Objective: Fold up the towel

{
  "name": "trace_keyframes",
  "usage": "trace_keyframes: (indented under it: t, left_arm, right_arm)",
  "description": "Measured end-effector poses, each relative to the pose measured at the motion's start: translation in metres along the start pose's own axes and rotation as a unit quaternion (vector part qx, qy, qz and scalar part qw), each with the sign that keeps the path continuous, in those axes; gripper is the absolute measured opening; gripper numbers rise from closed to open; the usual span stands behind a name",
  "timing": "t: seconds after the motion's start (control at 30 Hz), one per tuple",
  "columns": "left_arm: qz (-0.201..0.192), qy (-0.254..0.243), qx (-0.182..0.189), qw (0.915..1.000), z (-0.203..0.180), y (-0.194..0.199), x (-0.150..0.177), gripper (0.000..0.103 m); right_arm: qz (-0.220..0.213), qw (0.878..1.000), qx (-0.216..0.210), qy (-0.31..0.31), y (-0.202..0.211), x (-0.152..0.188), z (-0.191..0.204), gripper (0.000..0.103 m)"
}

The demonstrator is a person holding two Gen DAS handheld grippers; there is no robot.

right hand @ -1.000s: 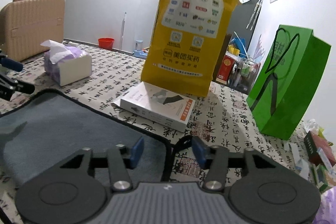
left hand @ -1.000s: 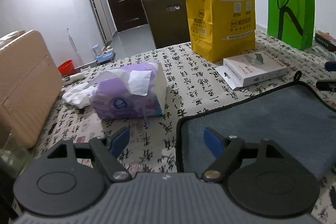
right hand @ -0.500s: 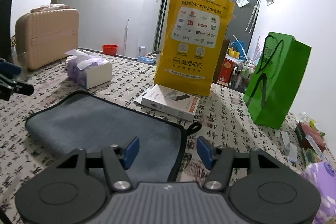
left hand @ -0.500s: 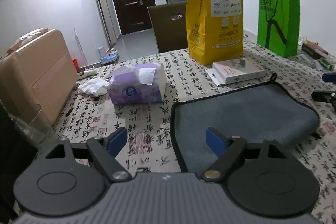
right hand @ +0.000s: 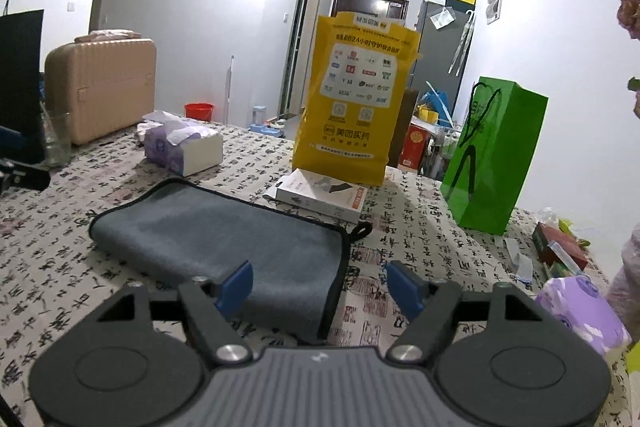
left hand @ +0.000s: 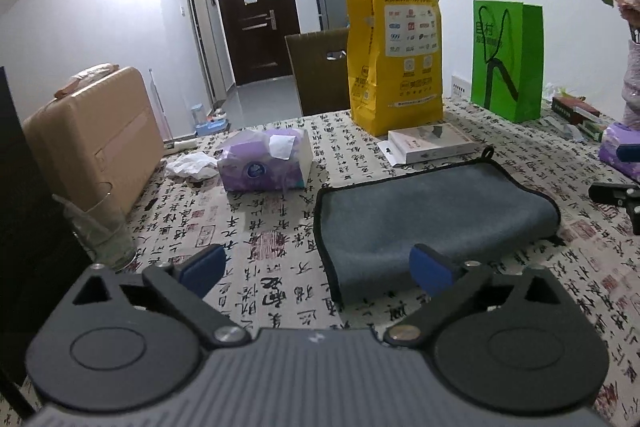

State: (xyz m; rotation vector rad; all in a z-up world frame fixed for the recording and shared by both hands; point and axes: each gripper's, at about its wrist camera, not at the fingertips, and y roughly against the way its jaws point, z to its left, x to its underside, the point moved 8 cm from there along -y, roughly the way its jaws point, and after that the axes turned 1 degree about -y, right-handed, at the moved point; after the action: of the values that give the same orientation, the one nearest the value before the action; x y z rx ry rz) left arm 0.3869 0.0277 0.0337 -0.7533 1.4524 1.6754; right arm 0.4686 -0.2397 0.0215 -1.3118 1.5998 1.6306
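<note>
Towel [left hand: 432,211] is flat on the bench [left hand: 264,227], grey with black trim, already folded at least once by the look of the rounded edge on one long side. Hang loop [right hand: 362,229] sits at the far corner, close to the white box [right hand: 320,193].

Geometry from my end: the towel lies straight ahead of both hand-held grippers, between them. Long axis runs roughly left-right across my view, so each unit faces one short end. Left hand-held gripper [left hand: 316,267] is lined up on the near-left corner; its right finger [left hand: 430,267] overlaps the cloth edge in the picture, left finger over bare bench. Right hand-held gripper [right hand: 320,283] is lined up on the near-right corner; its left finger [right hand: 236,283] overlaps the cloth, right finger over bare bench. Neither looks clearly nearer than the other; I'd call it even.

Both sets of jaws are spread wide, nothing between them. Can't confirm any contact with the towel; both seem raised above it.

My read: if another fold is wanted, it goes short end to short end, so whichever side grabs needs its corner with both layers pinched. Tissue pack [left hand: 266,167] and glass [left hand: 102,235] are off to the left, well apart from the towel.
</note>
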Motion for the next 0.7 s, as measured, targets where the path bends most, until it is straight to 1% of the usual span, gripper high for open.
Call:
trace_keyframes:
  t: [0.03, 0.07, 0.13, 0.37, 0.7]
  left_arm:
    - [-0.004, 0.002, -0.001, 1.0, 0.0, 0.005, 0.001, 0.103]
    - [-0.005, 0.003, -0.001, 1.0, -0.001, 0.008, 0.003, 0.103]
    - [-0.007, 0.003, -0.003, 1.0, -0.002, 0.015, 0.006, 0.103]
    - [-0.023, 0.003, -0.005, 0.9997, -0.004, 0.041, 0.011, 0.103]
    - [-0.025, 0.008, -0.002, 0.9997, -0.008, 0.066, 0.032, 0.103]
  right_arm:
    - [-0.003, 1.0, 0.0, -0.002, 0.004, 0.001, 0.001, 0.094]
    - [-0.007, 1.0, -0.001, -0.003, 0.008, 0.001, 0.002, 0.103]
    - [-0.014, 1.0, 0.003, -0.006, 0.016, 0.003, 0.004, 0.103]
    - [-0.016, 1.0, 0.003, -0.003, 0.039, 0.009, 0.013, 0.103]
    - [-0.014, 1.0, -0.008, -0.008, 0.067, 0.026, 0.03, 0.103]
